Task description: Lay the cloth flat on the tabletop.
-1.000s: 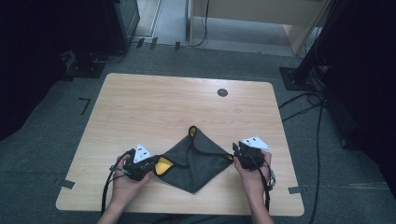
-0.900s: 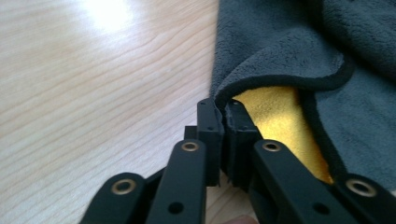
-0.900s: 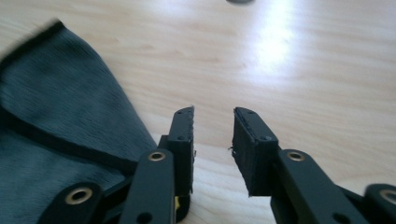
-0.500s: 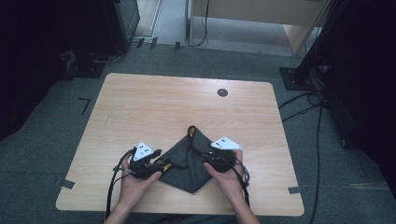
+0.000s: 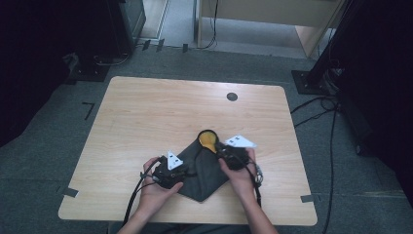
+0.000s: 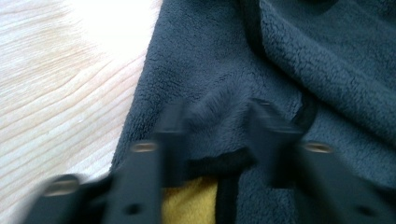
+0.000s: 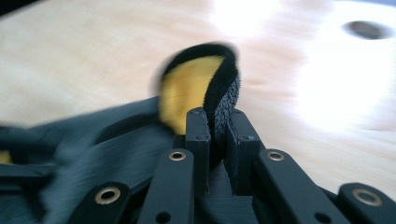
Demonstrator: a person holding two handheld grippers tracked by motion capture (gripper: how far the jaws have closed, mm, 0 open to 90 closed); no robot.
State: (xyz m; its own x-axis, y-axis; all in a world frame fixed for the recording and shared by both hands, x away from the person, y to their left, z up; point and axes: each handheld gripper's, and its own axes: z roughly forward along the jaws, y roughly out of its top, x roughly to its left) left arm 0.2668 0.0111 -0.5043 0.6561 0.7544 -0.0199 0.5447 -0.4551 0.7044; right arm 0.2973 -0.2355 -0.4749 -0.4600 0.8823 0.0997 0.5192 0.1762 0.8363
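The dark grey cloth (image 5: 204, 170) with its yellow underside lies crumpled on the near half of the wooden table (image 5: 160, 112), between the person's two hands, its long axis running from the near-left up toward the far-right. The right gripper (image 5: 225, 152) holds the far corner: in the right gripper view its jaws have just been closing and now pinch the bound edge of the cloth (image 7: 219, 93), which stands up above the right gripper (image 7: 217, 135) as a curled flap showing yellow. The left gripper (image 5: 181, 171) sits at the near-left side of the cloth; in the left gripper view its jaws have also just been closing, with a tuft of grey pile and a dark hem of the cloth (image 6: 219, 116) bunched between them at the left gripper (image 6: 217, 135), though blur makes it hard to say how firmly the pads bite. The relation that matters: the two held points lie along the cloth's diagonal, left one nearer the person, right one farther out. Judged from this, the coming move is a fold or spread along that diagonal, and the right hand is the better placed to lead it.
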